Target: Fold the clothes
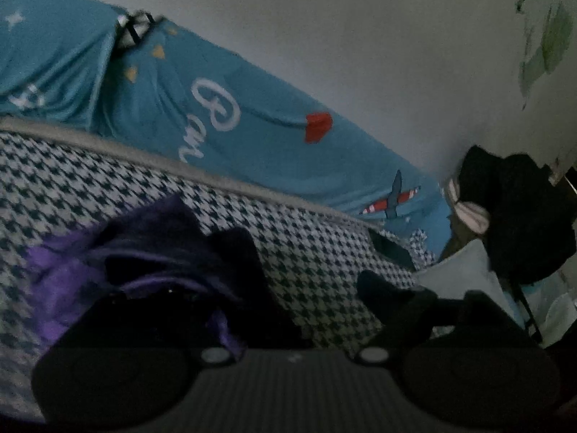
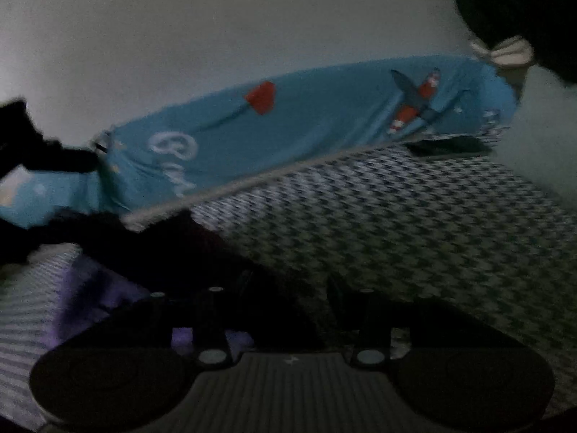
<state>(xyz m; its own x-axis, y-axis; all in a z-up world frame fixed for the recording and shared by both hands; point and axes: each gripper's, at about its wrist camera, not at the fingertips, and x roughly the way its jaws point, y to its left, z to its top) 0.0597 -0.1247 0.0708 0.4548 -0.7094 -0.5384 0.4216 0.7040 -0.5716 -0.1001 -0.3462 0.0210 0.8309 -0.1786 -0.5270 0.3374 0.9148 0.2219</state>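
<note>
Purple garment (image 1: 119, 252) bunched on bed (image 1: 324, 270) near blue-sheet edge; my left, right jaws both open, empty; blind regrab risks catching one layer.

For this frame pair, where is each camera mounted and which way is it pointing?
Left wrist: on the left gripper, angled down over the checked bedcover toward the wall; its dark fingers stand apart beside the purple garment.
Right wrist: on the right gripper, facing the same wall; fingers parted, purple garment at lower left.
Shared: the blue printed sheet, bedcover, garment.
</note>
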